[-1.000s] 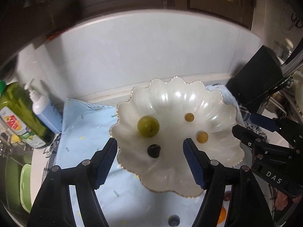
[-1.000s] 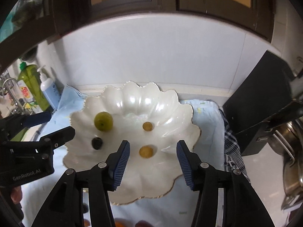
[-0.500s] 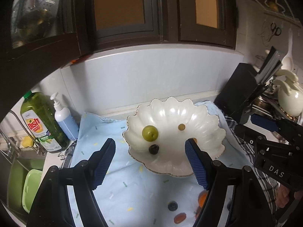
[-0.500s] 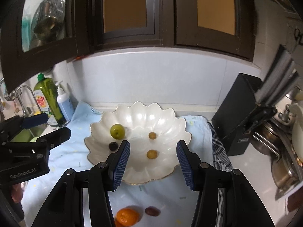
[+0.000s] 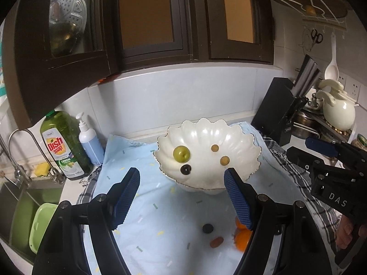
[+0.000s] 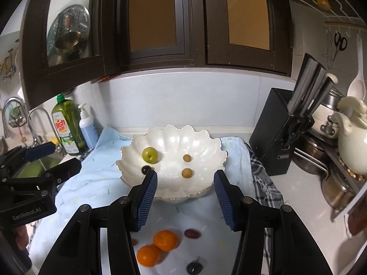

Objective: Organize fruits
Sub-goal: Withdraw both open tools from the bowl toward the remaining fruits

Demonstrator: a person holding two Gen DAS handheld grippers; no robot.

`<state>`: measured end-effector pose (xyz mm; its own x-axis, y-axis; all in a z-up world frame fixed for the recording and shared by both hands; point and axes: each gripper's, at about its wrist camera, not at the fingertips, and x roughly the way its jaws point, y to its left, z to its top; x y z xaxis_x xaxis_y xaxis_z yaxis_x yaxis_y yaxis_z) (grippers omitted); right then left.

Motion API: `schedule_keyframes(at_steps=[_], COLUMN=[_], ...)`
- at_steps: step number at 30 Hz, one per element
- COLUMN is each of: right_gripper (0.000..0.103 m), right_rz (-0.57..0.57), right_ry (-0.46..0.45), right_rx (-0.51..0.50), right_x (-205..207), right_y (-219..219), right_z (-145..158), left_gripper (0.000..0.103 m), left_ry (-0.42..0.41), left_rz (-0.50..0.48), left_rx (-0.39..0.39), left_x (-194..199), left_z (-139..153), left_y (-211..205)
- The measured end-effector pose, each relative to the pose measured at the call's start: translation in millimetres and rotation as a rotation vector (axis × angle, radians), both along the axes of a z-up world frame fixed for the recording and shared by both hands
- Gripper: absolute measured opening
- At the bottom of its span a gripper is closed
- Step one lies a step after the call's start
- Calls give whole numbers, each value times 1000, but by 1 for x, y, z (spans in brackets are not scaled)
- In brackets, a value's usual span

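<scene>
Left gripper (image 5: pixel 181 198) fingers are standing wide apart, gripping nothing; right gripper (image 6: pixel 185 197) fingers are likewise spread and gripping nothing. Both are hovering above the desk, on the near side of the scalloped bowl (image 6: pixel 206 142), probably positioned up there to survey what's left before picking

Using the bowl as reference:
- inside it: green fruit (image 6: pixel 150 154), dark grape (image 6: pixel 145 169), two small tan fruits (image 6: pixel 187 173) – looks like these are already sorted
- in front of it, on the blue cloth (image 6: pixel 96 183): two oranges (image 6: pixel 165 240), a reddish grape (image 6: pixel 192 233), a dark grape at the near edge (image 6: pixel 194 267) – these are waiting to go in, I'd say

Relative to fingers: in the right wrist view the oranges are sitting below and between the right fingers, slightly toward the left pad, so they're looking like the easiest next grab. In the left wrist view a dark fruit (image 5: pixel 207 228) and a reddish one (image 5: pixel 216 242) are lying between the left fingers, while the oranges are partly hidden behind the right-hand pad (image 5: pixel 237 202)

Task is roughly half done by my estimate
</scene>
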<state>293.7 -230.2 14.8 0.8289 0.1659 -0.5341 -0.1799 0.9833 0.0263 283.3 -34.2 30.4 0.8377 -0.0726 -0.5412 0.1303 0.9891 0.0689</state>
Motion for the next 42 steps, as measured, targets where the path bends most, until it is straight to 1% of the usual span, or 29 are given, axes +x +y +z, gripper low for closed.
schedule_keyframes(at_steps=[3, 6, 9, 13, 16, 20, 24, 26, 37, 42], right_gripper=[53, 53, 53, 53, 53, 53, 53, 53, 53, 53], right_rz=[-1, -6, -14, -15, -11, -13, -28, -27, -50, -62], right_ry=[3, 1, 7, 26, 45, 57, 60, 65, 129, 152], right_rx=[11, 2, 2, -4, 2, -19, -40, -29, -2, -23], right_x=[-10, -18, -28, -37, -44, -52, -57, -60, -63, -64], right_y=[-1, -1, -1, -1, -1, -1, -2, -3, -7, -7], right_z=[0, -2, -6, -16, -25, -36, -44, -48, -75, -87], left_gripper=[75, 75, 75, 75, 75, 75, 75, 75, 75, 75], left_ry=[1, 1, 16, 31, 46, 68, 77, 86, 127, 131], left_rz=[-8, -12, -21, -39, -53, -70, -70, -73, -98, -109], left_rx=[-8, -5, -13, -25, -19, -5, 10, 5, 18, 24], left_x=[-11, -18, -25, -33, -39, -45, -51, -53, -59, -58], left_z=[-1, -5, -11, -20, -28, -39, -48, -53, -84, -95], left_y=[2, 1, 2, 1, 0, -4, -5, -5, -13, -15])
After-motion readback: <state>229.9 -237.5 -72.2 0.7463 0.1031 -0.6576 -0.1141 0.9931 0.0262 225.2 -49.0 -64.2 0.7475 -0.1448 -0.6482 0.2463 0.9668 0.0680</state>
